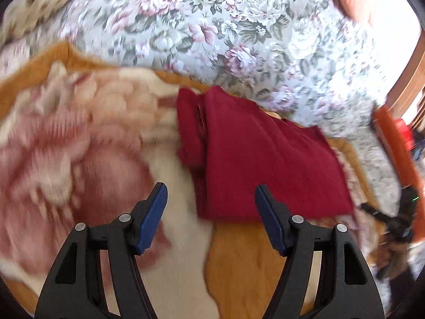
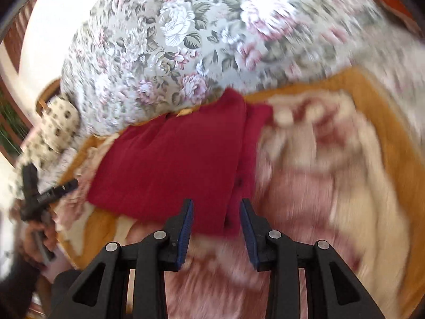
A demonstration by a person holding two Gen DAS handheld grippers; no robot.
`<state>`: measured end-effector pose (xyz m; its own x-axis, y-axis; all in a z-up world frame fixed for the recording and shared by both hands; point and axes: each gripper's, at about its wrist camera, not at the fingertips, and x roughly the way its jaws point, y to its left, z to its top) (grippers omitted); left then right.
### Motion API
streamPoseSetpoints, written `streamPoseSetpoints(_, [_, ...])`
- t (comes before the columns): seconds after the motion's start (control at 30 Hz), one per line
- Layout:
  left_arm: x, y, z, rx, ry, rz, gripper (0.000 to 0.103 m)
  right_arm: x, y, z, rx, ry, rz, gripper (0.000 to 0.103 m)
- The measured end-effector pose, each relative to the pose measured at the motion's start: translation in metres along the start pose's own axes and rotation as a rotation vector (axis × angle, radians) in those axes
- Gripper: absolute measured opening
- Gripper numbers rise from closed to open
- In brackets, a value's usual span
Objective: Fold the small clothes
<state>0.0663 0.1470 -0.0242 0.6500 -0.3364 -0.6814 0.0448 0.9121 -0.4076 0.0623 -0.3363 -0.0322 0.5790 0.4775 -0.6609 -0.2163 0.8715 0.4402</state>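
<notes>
1. The left tool (image 1: 211,194) has black plastic arms with triangular cut-outs.
2. Silver round screws mark its pivots.
3. The right tool (image 2: 216,208) matches it: black frame, ribbed blue pads (image 2: 186,228) inside each finger.

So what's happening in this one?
A person is folding small clothes with a handheld gripper in each hand. A dark red garment lies folded on an orange and cream blanket, next to a floral bedspread. Neither gripper holds anything: the left gripper is open above the garment's near edge, and the right gripper is open with nothing between its fingers. Both views are motion-blurred.
</notes>
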Motion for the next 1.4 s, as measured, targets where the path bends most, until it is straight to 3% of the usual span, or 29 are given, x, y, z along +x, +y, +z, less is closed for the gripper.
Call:
streamPoseSetpoints(0.1, [0.012, 0.002, -0.019, -0.076, 0.061, -0.115, 0.068, 0.017, 0.006, -0.015, 0.009, 0.034, 0.008, 0.037])
streamPoseSetpoints(0.17, [0.018, -0.005, -0.026, -0.084, 0.094, -0.151, 0.068, 0.025, 0.004, -0.020, 0.039, 0.048, 0.001, 0.037])
streamPoseSetpoints(0.27, [0.032, -0.014, -0.038, -0.073, 0.171, -0.224, 0.069, 0.025, -0.006, -0.028, 0.132, -0.015, 0.063, 0.040])
streamPoseSetpoints(0.37, [0.034, -0.018, -0.038, -0.067, 0.161, -0.243, 0.075, 0.032, -0.014, -0.023, 0.185, -0.045, 0.115, 0.040])
streamPoseSetpoints(0.53, [0.041, -0.010, -0.025, -0.130, 0.151, -0.291, 0.076, 0.046, -0.027, -0.008, 0.278, -0.081, 0.194, 0.040])
streamPoseSetpoints(0.77, [0.060, 0.009, 0.001, -0.295, 0.122, -0.357, 0.076, 0.052, -0.021, -0.011, 0.207, -0.119, 0.164, 0.036])
streamPoseSetpoints(0.87, [0.063, 0.016, 0.006, -0.368, 0.110, -0.388, 0.076, 0.048, -0.030, -0.013, 0.262, -0.128, 0.209, 0.036])
streamPoseSetpoints(1.03, [0.060, 0.027, 0.006, -0.433, 0.079, -0.419, 0.076, 0.043, -0.033, -0.018, 0.333, -0.150, 0.194, 0.036])
streamPoseSetpoints(1.13, [0.062, 0.028, 0.003, -0.449, 0.077, -0.343, 0.055, 0.051, -0.037, -0.009, 0.377, -0.132, 0.157, 0.027])
streamPoseSetpoints(1.2, [0.068, 0.036, -0.003, -0.479, 0.119, -0.248, 0.015, 0.056, -0.039, -0.008, 0.383, -0.123, 0.172, 0.014])
streamPoseSetpoints(1.27, [0.067, 0.042, -0.007, -0.508, 0.123, -0.264, 0.012, 0.051, -0.035, -0.010, 0.341, -0.122, 0.170, 0.013])
streamPoseSetpoints(1.4, [0.052, 0.029, -0.013, -0.442, 0.136, -0.221, 0.011, 0.029, -0.024, -0.021, 0.309, -0.121, 0.195, 0.012])
